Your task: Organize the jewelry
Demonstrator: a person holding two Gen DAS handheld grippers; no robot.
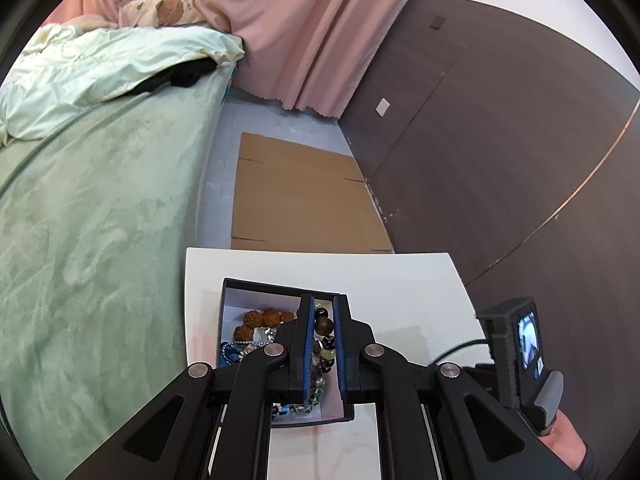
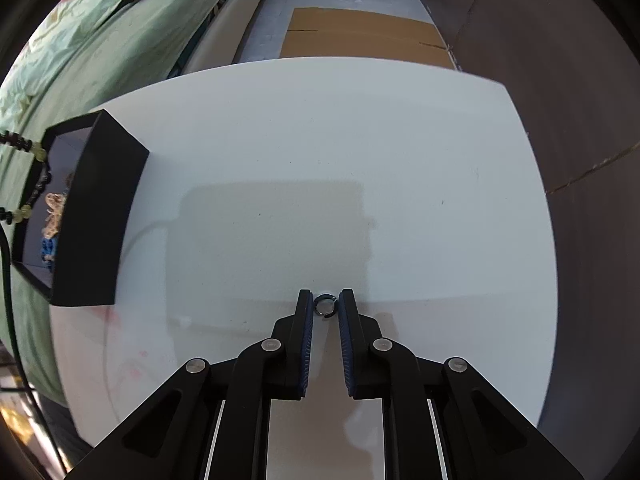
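Left gripper (image 1: 323,312) jaws clamped on bead bracelet (image 1: 325,334) over black box (image 1: 280,289) at table's (image 2: 320,140) left edge, right gripper (image 2: 325,305) jaws narrow, pinching small ring (image 2: 325,305) near the front edge.

Left gripper (image 1: 323,310) mine, angled downward, jaws nearly together, pads clamped on bead bracelet (image 1: 325,340) strung between them. Right gripper (image 2: 326,304) pointing steeply down, almost vertical, fingertips at table level, jaws drawn close with small ring (image 2: 325,305) between tips; pads seem to touch ring's sides, real pressure hard to tell. Bit of my right hand (image 1: 568,436) visible gripping handle, left wrist view.
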